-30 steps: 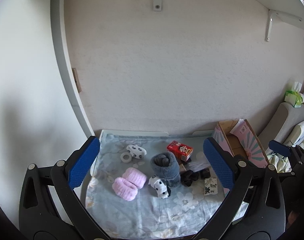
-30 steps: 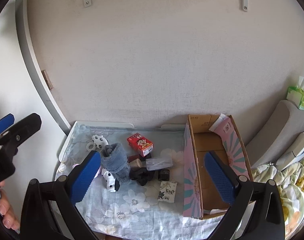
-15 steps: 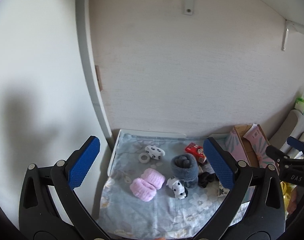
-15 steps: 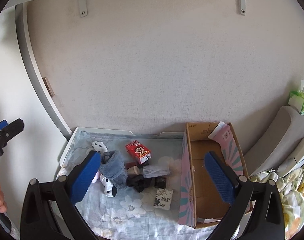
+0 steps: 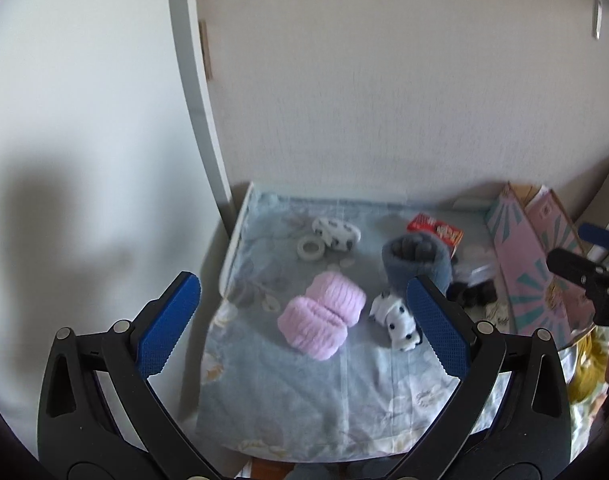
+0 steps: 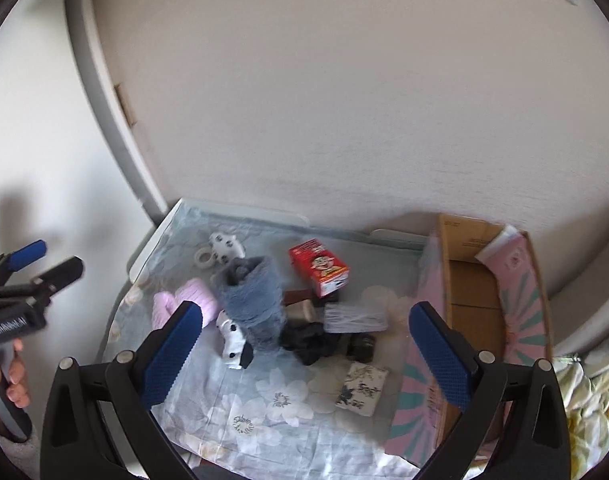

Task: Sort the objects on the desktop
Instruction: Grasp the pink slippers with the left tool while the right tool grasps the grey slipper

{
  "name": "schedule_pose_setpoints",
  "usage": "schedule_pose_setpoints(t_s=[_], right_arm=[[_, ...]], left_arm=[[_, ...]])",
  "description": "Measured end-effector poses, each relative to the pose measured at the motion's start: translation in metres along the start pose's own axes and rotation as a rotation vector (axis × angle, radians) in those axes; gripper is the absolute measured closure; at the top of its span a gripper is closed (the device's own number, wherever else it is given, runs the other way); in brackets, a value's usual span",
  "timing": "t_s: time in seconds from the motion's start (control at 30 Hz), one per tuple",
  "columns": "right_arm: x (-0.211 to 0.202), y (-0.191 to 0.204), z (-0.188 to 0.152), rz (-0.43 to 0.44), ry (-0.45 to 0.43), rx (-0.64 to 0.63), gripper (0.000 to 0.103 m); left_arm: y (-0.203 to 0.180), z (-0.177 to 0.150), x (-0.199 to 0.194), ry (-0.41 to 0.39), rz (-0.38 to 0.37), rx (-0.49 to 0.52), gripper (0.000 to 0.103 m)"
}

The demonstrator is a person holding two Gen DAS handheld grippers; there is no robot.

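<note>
A small table under a floral blue cloth (image 5: 304,392) (image 6: 264,400) carries the clutter. Pink fuzzy rolls (image 5: 322,320) (image 6: 184,304) lie left of a grey fuzzy roll (image 5: 418,262) (image 6: 254,300). Two spotted white socks (image 5: 336,234) (image 5: 398,322), a tape ring (image 5: 310,248), a red carton (image 5: 436,232) (image 6: 318,266), black items (image 6: 312,344) and a patterned packet (image 6: 360,388) lie around. My left gripper (image 5: 304,328) hangs open above the pink rolls. My right gripper (image 6: 304,352) stands open above the black items. Both hold nothing.
An open cardboard box with pink patterned sides (image 6: 480,304) (image 5: 532,264) stands at the table's right end. A white wall rises behind, with a grey post (image 5: 196,92) at the left. Bedding (image 6: 584,400) lies to the right. A hand (image 6: 12,376) holds the other gripper's handle.
Both grippers have come down and closer to the table, so the objects look larger. The left view has swung left. Both stay open and nothing on the cloth has moved.
</note>
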State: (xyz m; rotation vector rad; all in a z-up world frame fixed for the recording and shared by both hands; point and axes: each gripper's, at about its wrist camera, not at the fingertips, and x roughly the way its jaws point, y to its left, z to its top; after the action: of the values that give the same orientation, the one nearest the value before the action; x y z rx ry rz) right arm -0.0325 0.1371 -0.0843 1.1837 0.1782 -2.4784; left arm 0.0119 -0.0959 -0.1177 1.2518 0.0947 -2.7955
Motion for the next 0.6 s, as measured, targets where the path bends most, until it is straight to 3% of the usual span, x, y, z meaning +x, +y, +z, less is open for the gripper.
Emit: schedule_pose_setpoints(t_s=[0.27,0.6], right_arm=[[0.072,0.034,-0.01,0.088,0.091,-0.152,0.0],[0.151,0.051,-0.017,0.116,0.148,-0.24,0.0]], left_arm=[[-0.003,-0.049,0.071,0.075,0.02,0.02,0.0],[-0.007,-0.075,0.128,0.07,0.049,-0.019,0.002]])
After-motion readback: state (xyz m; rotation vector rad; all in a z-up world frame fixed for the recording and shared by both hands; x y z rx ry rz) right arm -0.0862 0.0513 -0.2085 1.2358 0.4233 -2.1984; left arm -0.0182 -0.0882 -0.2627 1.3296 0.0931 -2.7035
